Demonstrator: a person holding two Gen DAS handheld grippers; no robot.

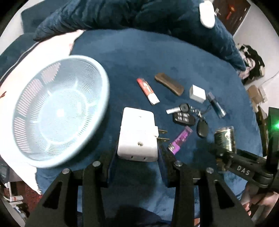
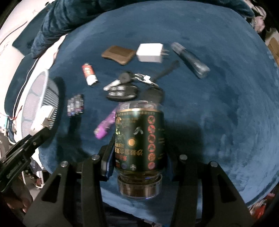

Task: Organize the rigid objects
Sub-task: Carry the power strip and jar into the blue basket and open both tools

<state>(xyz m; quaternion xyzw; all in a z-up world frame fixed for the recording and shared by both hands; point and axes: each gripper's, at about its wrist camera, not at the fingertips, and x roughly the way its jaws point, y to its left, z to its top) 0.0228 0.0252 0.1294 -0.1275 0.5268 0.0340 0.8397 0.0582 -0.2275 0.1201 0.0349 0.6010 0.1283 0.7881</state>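
Note:
My left gripper (image 1: 137, 157) is shut on a white plug adapter (image 1: 137, 136) and holds it above the blue blanket, just right of the pale blue slotted basket (image 1: 57, 111). My right gripper (image 2: 139, 157) is shut on a dark green jar (image 2: 139, 138), held upside down with its brown lid toward the camera; the jar also shows in the left wrist view (image 1: 225, 138). On the blanket lie a red lighter (image 1: 147, 90), a brown case (image 1: 169, 83), a white charger cube (image 1: 197, 93), a key bunch with remote (image 1: 184, 115), a purple lighter (image 1: 180, 139) and a blue-grey tube (image 1: 216, 104).
A white pillow (image 1: 52, 47) lies under and behind the basket. A bunched dark blue blanket (image 1: 122, 14) runs along the far side. Cardboard boxes (image 1: 256, 94) and clothes (image 1: 251, 61) sit beyond the bed's right edge.

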